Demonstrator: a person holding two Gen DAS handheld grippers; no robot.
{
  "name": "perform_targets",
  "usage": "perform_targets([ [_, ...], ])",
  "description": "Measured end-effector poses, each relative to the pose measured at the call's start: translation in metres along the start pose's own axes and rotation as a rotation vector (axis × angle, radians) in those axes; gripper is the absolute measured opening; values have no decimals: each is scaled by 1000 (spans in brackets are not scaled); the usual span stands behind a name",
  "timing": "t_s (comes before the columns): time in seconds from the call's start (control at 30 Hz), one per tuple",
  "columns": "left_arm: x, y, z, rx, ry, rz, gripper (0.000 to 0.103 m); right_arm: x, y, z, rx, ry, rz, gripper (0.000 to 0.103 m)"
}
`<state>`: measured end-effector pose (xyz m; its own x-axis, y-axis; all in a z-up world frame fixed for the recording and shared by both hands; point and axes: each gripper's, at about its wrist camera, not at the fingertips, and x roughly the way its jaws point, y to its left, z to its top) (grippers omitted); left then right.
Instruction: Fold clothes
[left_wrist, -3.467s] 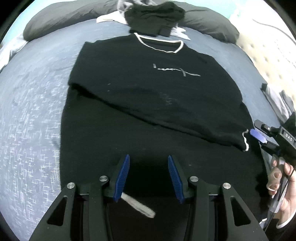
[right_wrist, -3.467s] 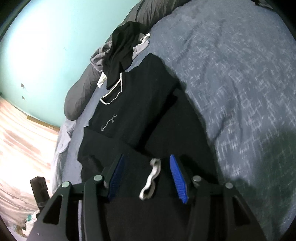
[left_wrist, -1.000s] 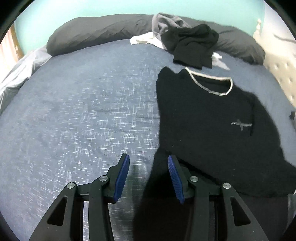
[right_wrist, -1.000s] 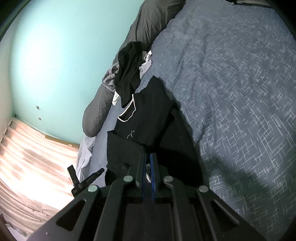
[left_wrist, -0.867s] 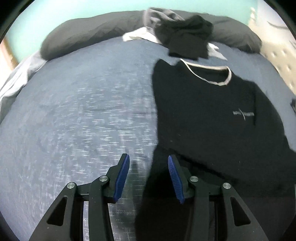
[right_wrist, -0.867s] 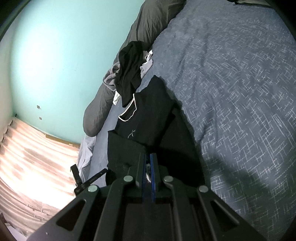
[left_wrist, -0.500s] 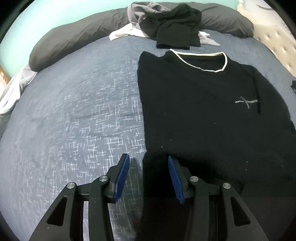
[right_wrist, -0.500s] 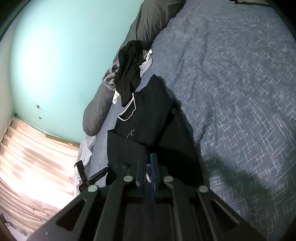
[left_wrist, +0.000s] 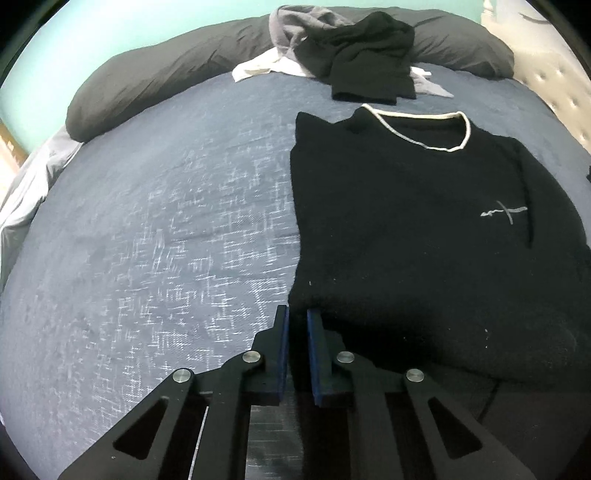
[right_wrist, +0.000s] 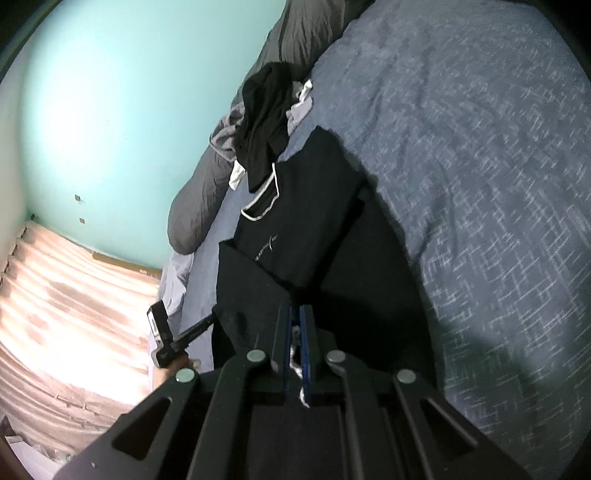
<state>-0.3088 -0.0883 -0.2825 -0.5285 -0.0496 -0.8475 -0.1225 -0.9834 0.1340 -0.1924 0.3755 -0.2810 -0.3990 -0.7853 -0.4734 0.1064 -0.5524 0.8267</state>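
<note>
Blue-grey bedding (left_wrist: 155, 229) covers the bed, with a black sweater (left_wrist: 406, 229) lying flat on it, collar toward a dark pillow (left_wrist: 166, 77). Left claw (left_wrist: 296, 325) pinches the sweater's near corner, nearly closed. Right claw (right_wrist: 295, 325) is clamped on what looks like its white-trimmed hem, black fabric bunched around

Fuzzy matt black knit sweater (left_wrist: 406, 229) lies on a woven, flecked blue bedspread (left_wrist: 166, 240).

Blue bedspread (left_wrist: 147, 240), grey pillows (left_wrist: 155, 85), teal wall (right_wrist: 122, 92).
</note>
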Motion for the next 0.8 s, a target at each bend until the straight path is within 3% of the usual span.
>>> perform_targets([
  [0.23, 12, 12, -2, -42, 23, -19, 10, 26, -23, -12, 50, 71, -83, 4],
  [0.5, 14, 15, -3, -46, 34, -41, 12, 26, -47, -6, 130, 43, -107, 9],
  [0.53, 14, 15, -4, -44, 34, -43, 12, 23, -49, -7, 145, 36, -100, 11],
  [0.6, 14, 16, -4, -46, 34, -46, 12, 16, -46, -8, 153, 22, -79, 41],
  [0.63, 14, 17, -4, -51, 34, -49, 12, 15, -42, -9, 142, 25, -71, 46],
  [0.73, 13, 19, -5, -66, 34, -55, 12, 19, -25, -15, 67, 55, -86, 47],
  [0.8, 13, 19, -5, -73, 36, -56, 12, 27, -15, -21, 9, 84, -140, 47],
])
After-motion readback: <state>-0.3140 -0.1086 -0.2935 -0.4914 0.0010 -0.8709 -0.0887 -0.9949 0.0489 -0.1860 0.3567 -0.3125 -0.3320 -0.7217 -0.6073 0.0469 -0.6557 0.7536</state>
